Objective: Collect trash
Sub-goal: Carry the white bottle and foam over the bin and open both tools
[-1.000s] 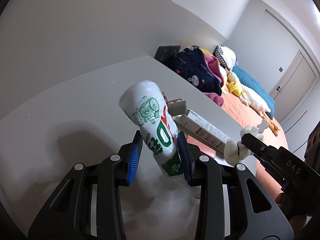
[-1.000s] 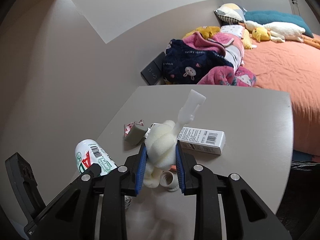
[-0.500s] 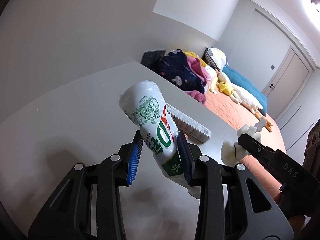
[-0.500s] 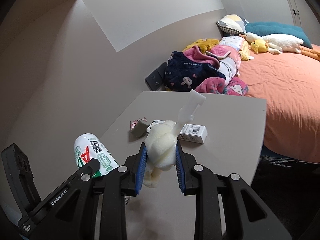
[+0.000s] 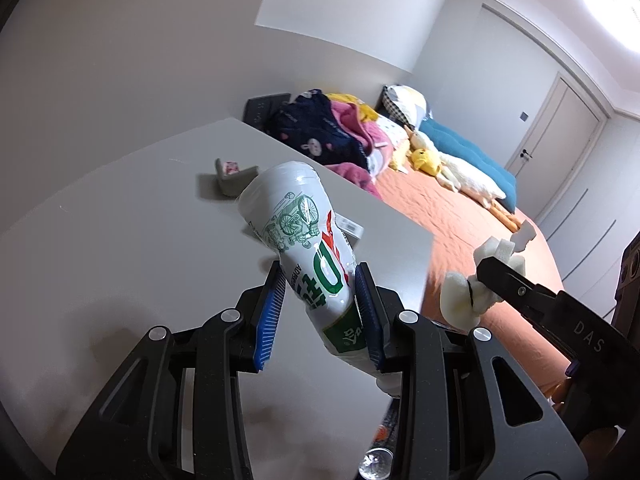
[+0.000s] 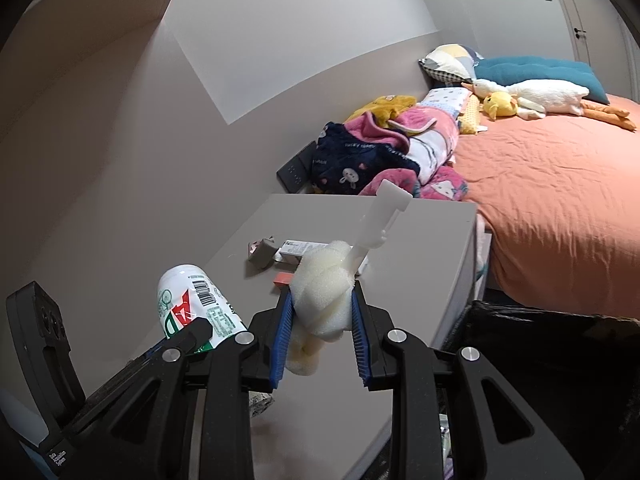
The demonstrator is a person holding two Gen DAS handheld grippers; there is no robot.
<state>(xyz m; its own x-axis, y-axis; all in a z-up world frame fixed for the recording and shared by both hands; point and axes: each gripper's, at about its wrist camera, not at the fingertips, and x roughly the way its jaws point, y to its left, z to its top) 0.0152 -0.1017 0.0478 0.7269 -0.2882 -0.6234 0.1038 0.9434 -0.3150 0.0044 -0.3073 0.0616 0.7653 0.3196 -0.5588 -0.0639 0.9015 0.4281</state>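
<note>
My left gripper [image 5: 318,312] is shut on a white plastic bottle [image 5: 304,236] with green and red print, held tilted above the grey table [image 5: 120,240]. The bottle also shows in the right wrist view [image 6: 196,304]. My right gripper [image 6: 320,332] is shut on a cream foam wad [image 6: 324,284] with a white plastic handle [image 6: 380,220] sticking up from it. From the left wrist view the foam wad [image 5: 464,296] hangs past the table's right edge, over the bed side.
On the table lie a small grey wrapper [image 6: 262,252], a white carton box [image 6: 304,248] and a small red piece [image 6: 282,279]. A black trash bag [image 6: 540,344] stands right of the table. An orange bed [image 6: 560,184] with clothes and plush toys lies beyond.
Both grippers have drawn back and up from the table with their loads. The table items look farther away, and the black bag has come into the right view.
</note>
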